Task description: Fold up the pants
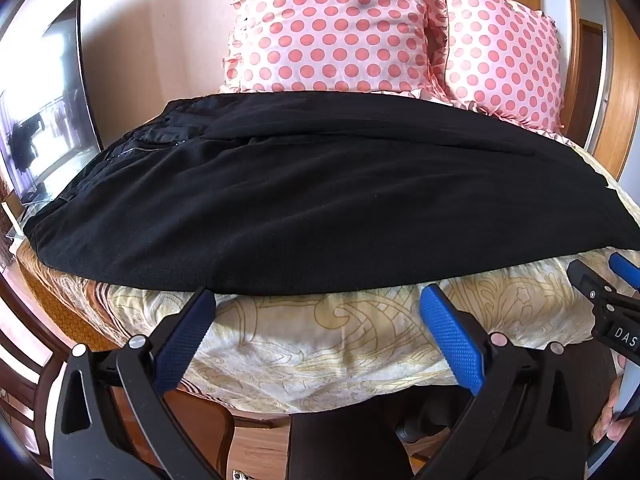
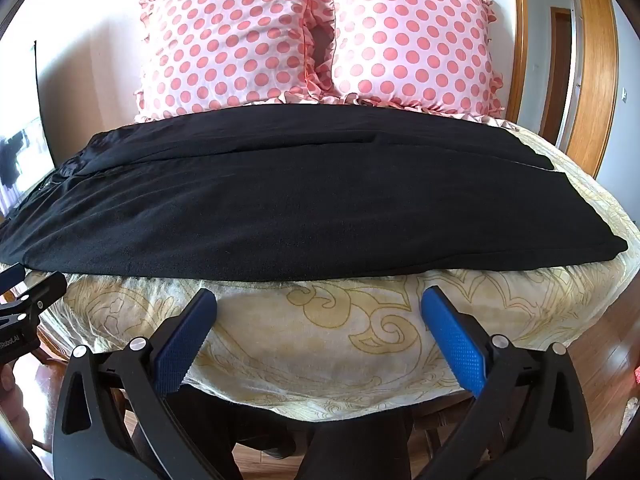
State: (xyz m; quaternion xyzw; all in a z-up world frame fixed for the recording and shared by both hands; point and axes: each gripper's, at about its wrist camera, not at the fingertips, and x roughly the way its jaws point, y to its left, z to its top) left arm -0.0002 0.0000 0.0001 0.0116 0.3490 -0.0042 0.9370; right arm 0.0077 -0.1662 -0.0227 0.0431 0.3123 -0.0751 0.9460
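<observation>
Clearly visible across the middle of both views: black pants (image 1: 320, 200) (image 2: 300, 208), laid flat and lengthwise from left to right on a bed cover (image 1: 340, 344) (image 2: 320, 320) of cream cloth with a golden ornament pattern. Waistband and zipper toward the left of the frame, leg ends toward the right, one leg lying partly over the other with a long seam line between them. Behind the pants, at the top of the frame, two pink pillows (image 1: 336, 28) (image 2: 232, 40) with darker pink dots and ruffled edges, standing side by side against a pale wall. At the left edge of the left wrist view, a dark screen (image 1: 52, 120) with reflections. Left claw (image 1: 316, 300) at the bottom centre of its view, jaws spread wide, blue pads just in front of the near edge of the pants, nothing between them, not touching the cloth. Right claw (image 2: 318, 300) likewise at the bottom centre of its own view, jaws wide apart and empty, tips just short of the near hem. Seen also at the right edge of the left wrist view (image 1: 612, 280), beside the other claw. Wooden floor and dark clothed legs of the person below the bed edge.
</observation>
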